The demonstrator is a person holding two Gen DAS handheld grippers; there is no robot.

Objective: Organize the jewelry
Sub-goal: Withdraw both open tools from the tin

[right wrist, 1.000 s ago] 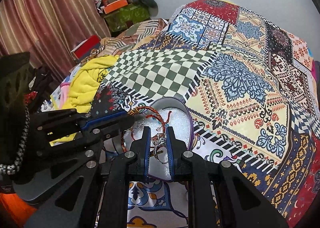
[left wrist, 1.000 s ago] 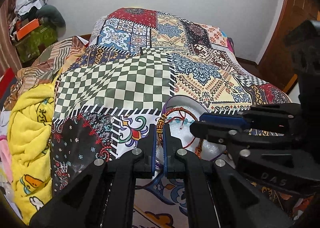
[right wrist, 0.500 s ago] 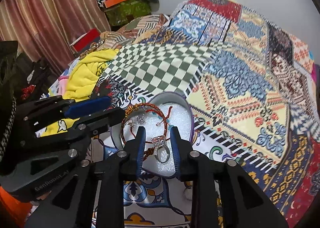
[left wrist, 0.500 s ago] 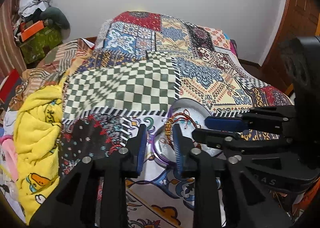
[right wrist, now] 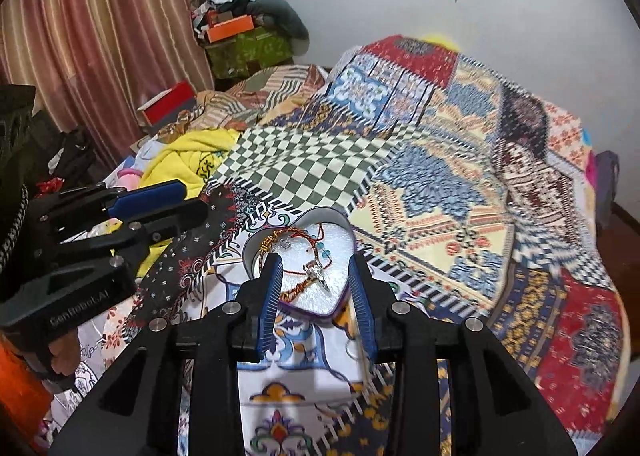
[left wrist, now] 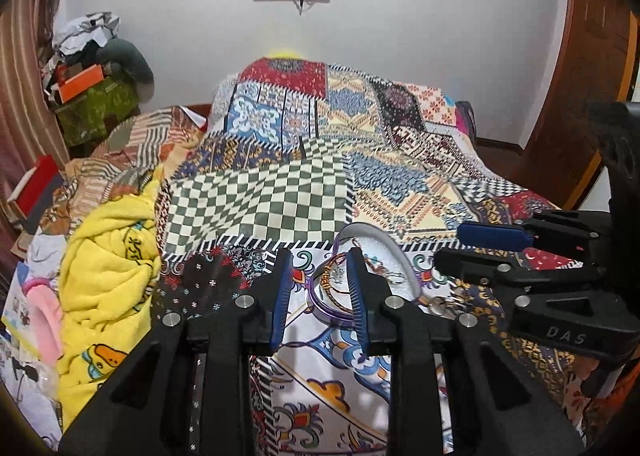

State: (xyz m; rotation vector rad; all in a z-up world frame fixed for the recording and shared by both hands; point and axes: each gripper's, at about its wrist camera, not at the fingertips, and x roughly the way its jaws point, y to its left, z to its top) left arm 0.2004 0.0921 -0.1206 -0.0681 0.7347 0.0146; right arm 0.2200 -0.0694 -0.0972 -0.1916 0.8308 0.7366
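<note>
— Where the quilt-covered bed [right wrist: 460,184] runs out, what do we list for room?

— Item one: open patchwork beyond and to the right of the heart-shaped tin [right wrist: 344,232]; a yellow towel [left wrist: 108,256] heaped along the left edge of the bed. The tin sits on the quilt near its front edge, between our two tools.

— And the tools?

— Left claw [left wrist: 320,292]: jaws spread, nothing between them, raised just short of the tin. Right claw [right wrist: 318,296]: jaws spread wide, empty, with the tin showing in the gap.

— Contents of the tin?

— One red and gold braided cord bracelet [right wrist: 288,240], one silver ring [right wrist: 318,274], both lying on the pale lining. A second ring [right wrist: 354,348] lies on the quilt beside the right claw's finger.

— Hard to read?

— From the left wrist view our own finger covers much of the tin; small metal pieces [left wrist: 440,306] at its right rim are too blurred to name.

— Against a second ago?

— We then had the left claw pinched on the bracelet and the right nearly closed around the ring. Both have since let go and drawn back.
</note>
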